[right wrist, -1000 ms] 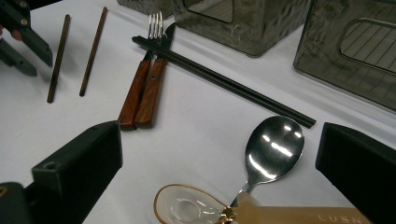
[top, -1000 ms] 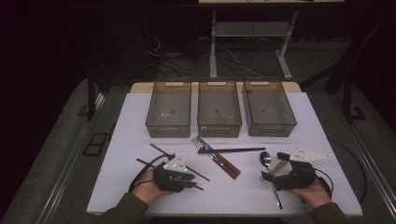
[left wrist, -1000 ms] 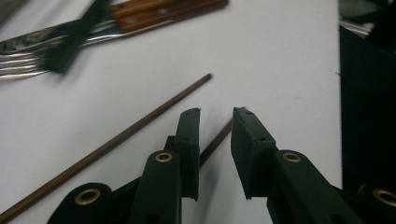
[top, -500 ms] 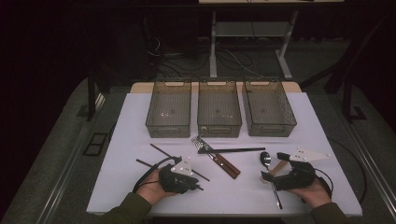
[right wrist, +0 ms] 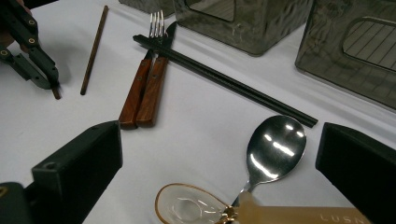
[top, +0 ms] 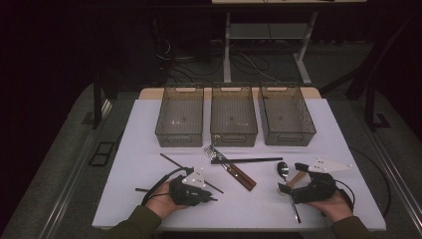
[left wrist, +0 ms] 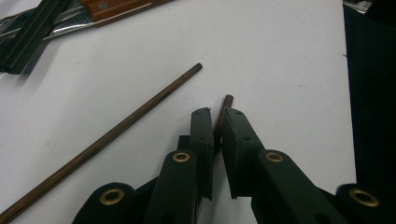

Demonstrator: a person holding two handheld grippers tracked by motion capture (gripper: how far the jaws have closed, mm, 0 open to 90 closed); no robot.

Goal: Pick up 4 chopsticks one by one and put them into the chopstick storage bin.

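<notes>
My left gripper [left wrist: 217, 112] lies low on the white table, and its jaws have just been closing on a brown chopstick [left wrist: 227, 100]. The pads now pinch the stick near its tip. From above, that gripper [top: 206, 196] sits at the front left and the held stick's far end [top: 144, 190] pokes out past the hand. A second brown chopstick [left wrist: 116, 135] lies loose beside it. My right gripper [right wrist: 219, 140] stands wide open at the front right [top: 292, 178]. A metal spoon [right wrist: 275, 149] and a small clear spoon [right wrist: 187, 207] lie between its jaws, untouched.
Three smoked plastic bins [top: 179, 134] [top: 234, 135] [top: 287, 137] stand in a row at the back. A wooden-handled fork and knife [top: 239, 174] lie mid-table under a pair of black chopsticks [top: 246, 160]. The table's front edge [top: 239, 226] is close to both hands.
The left gripper's jaws have narrowed onto the brown chopstick. Both hands stay where they were.
</notes>
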